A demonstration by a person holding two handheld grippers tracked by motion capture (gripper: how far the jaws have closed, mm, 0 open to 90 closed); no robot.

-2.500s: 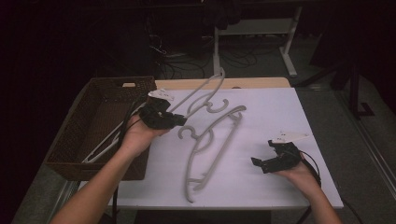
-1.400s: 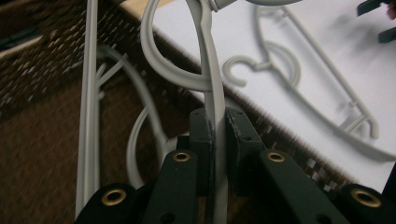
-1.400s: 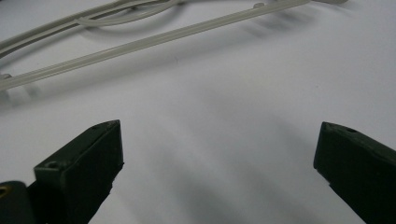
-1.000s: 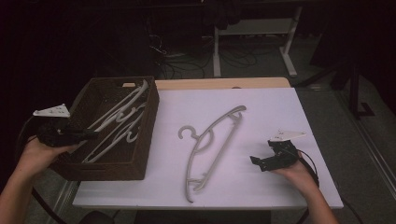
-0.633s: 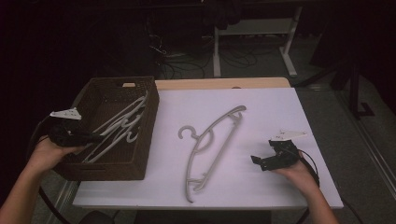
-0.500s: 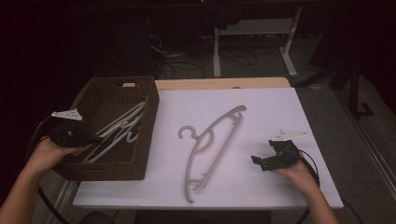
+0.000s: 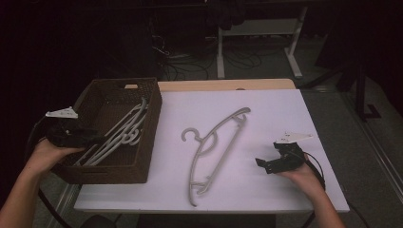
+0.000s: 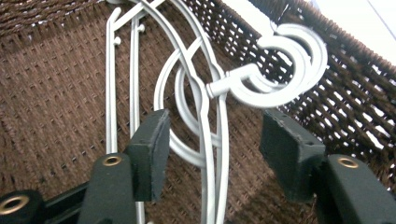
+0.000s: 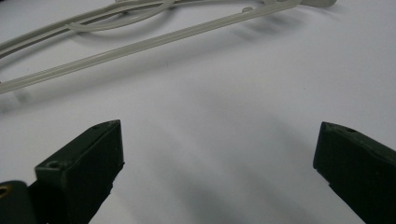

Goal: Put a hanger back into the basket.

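Note:
A brown wicker basket (image 7: 104, 172) stands at the table's left edge with several grey plastic hangers (image 7: 123, 130) lying in it. My left gripper (image 7: 96, 140) hovers low over the basket's left side, open. In the left gripper view its jaws straddle the hangers (image 8: 205, 116) without touching them, and the hooks (image 8: 280, 79) rest against the basket wall (image 8: 355, 107). One more grey hanger (image 7: 221, 158) lies on the white table top (image 7: 271, 118), hook toward the basket. My right gripper (image 7: 259, 164) rests on the table near the front right, open, pointing at that hanger (image 9: 140, 42).
A strip of bare wood (image 7: 228, 85) runs along the table's far edge. Beyond it, on the dark floor, are a white desk frame (image 7: 256, 33) and loose cables. White table surface (image 9: 210, 116) lies between the right jaws and the hanger.
My left gripper carried a hanger from the table over into the basket, where it now lies with the others, and the jaws stand apart. The right hand has stayed put.

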